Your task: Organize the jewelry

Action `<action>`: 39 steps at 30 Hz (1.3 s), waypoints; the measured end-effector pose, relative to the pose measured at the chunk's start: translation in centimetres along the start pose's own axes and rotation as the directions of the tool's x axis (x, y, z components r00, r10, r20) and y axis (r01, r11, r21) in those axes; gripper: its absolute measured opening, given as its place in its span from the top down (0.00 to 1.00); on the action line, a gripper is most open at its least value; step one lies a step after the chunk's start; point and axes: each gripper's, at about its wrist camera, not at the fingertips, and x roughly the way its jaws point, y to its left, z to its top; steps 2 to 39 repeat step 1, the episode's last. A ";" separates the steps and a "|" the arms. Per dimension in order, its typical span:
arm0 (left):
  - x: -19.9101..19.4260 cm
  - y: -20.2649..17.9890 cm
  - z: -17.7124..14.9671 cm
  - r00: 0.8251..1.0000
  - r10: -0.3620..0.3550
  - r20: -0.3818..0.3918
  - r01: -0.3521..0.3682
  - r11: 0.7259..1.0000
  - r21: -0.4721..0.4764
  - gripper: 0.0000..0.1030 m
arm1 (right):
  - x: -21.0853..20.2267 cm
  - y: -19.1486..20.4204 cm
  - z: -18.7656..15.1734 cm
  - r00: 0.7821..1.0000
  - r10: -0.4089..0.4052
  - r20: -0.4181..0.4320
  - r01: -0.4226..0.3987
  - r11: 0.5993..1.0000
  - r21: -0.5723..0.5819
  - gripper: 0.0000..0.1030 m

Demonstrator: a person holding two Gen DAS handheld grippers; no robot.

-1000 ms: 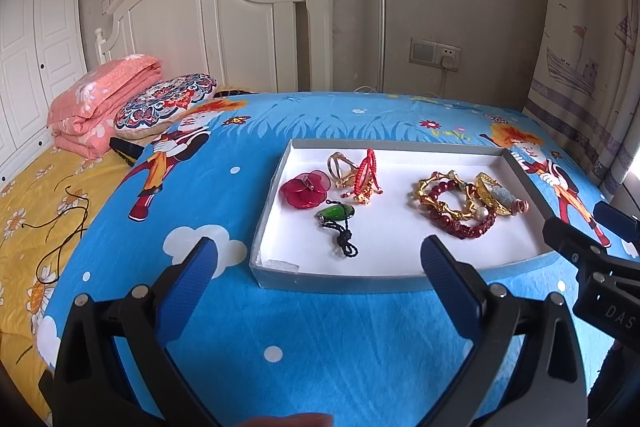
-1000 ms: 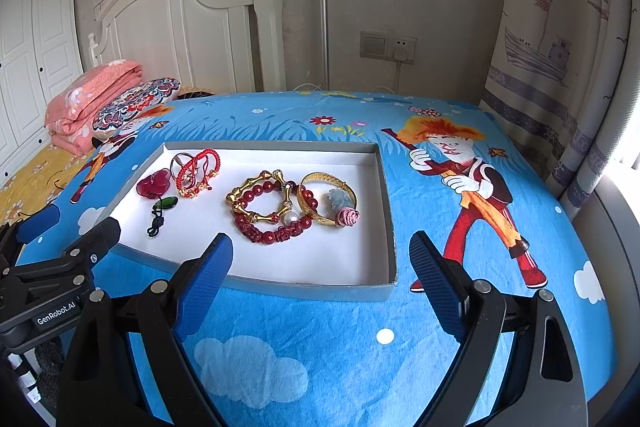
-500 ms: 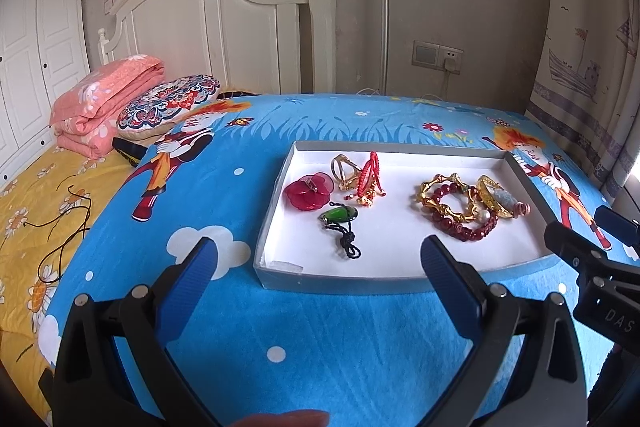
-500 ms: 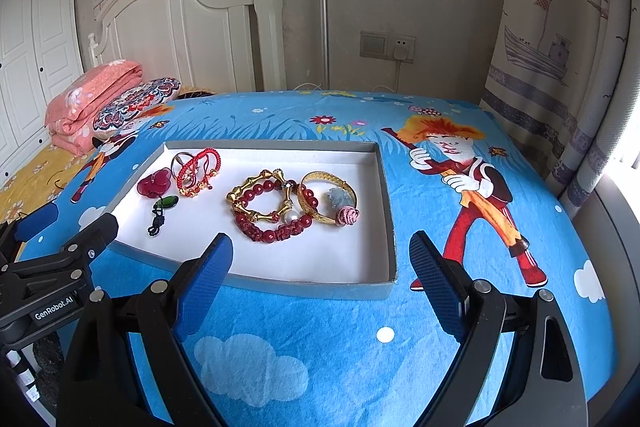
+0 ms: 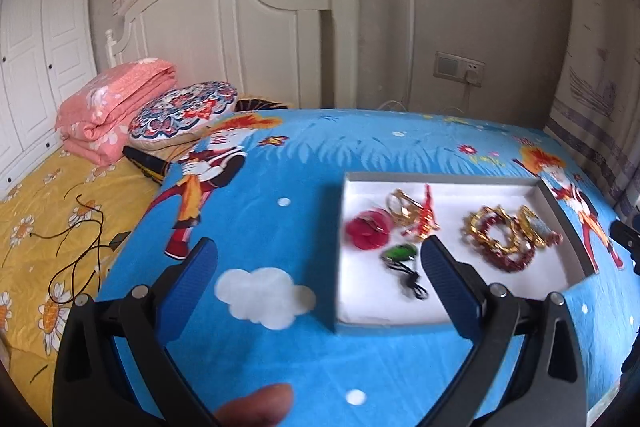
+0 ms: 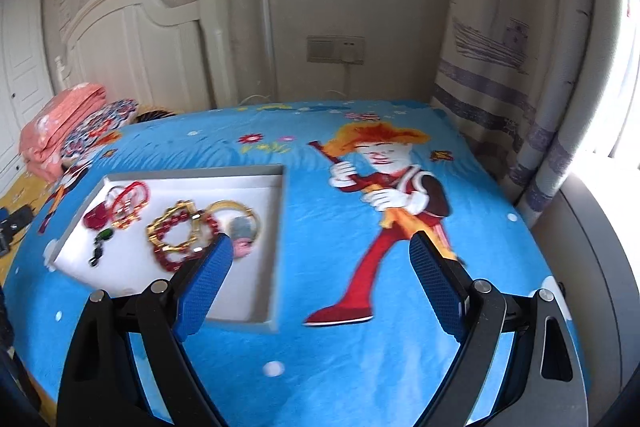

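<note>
A shallow grey tray (image 5: 440,179) with a white floor lies on the blue cartoon bedspread; it also shows in the right wrist view (image 6: 280,227). In it lie a red flower piece (image 5: 369,233), a green pendant on a black cord (image 5: 400,253), gold and red bangles (image 5: 416,213), a red bead bracelet with a gold chain (image 5: 500,239) and a gold bangle (image 6: 236,215). My left gripper (image 5: 316,261) is open and empty, left of the tray's near corner. My right gripper (image 6: 320,255) is open and empty, right of the tray.
A white headboard (image 5: 240,27), a folded pink quilt (image 5: 116,107) and a patterned pillow (image 5: 184,111) are at the far left. Black cords (image 5: 72,247) lie on the yellow sheet. A curtain (image 6: 520,67) hangs at the right. A thumb tip (image 5: 260,405) shows at the bottom.
Both views have swung: the left gripper turned left, so the tray now sits to its right, and the right gripper turned right, so the tray sits to its left. The jewelry has not moved.
</note>
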 end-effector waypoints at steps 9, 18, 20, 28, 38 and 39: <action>0.8 2.2 0.8 1.000 0.002 -0.017 -0.003 0.999 -0.048 0.05 | 0.9 -2.3 0.5 1.000 -0.030 -0.010 0.030 0.998 0.047 0.18; 0.8 2.2 0.8 1.000 0.002 -0.017 -0.003 0.999 -0.048 0.05 | 0.9 -2.3 0.5 1.000 -0.030 -0.010 0.030 0.998 0.047 0.18; 0.8 2.2 0.8 1.000 0.002 -0.017 -0.003 0.999 -0.048 0.05 | 0.9 -2.3 0.5 1.000 -0.030 -0.010 0.030 0.998 0.047 0.18; 0.8 2.2 0.8 1.000 0.002 -0.017 -0.003 0.999 -0.048 0.05 | 0.9 -2.3 0.5 1.000 -0.030 -0.010 0.030 0.998 0.047 0.18; 0.8 2.2 0.8 1.000 0.002 -0.017 -0.003 0.999 -0.048 0.05 | 0.9 -2.3 0.5 1.000 -0.030 -0.010 0.030 0.998 0.047 0.18; 0.8 2.2 0.8 1.000 0.002 -0.017 -0.003 0.999 -0.048 0.05 | 0.9 -2.3 0.5 1.000 -0.030 -0.010 0.030 0.998 0.047 0.18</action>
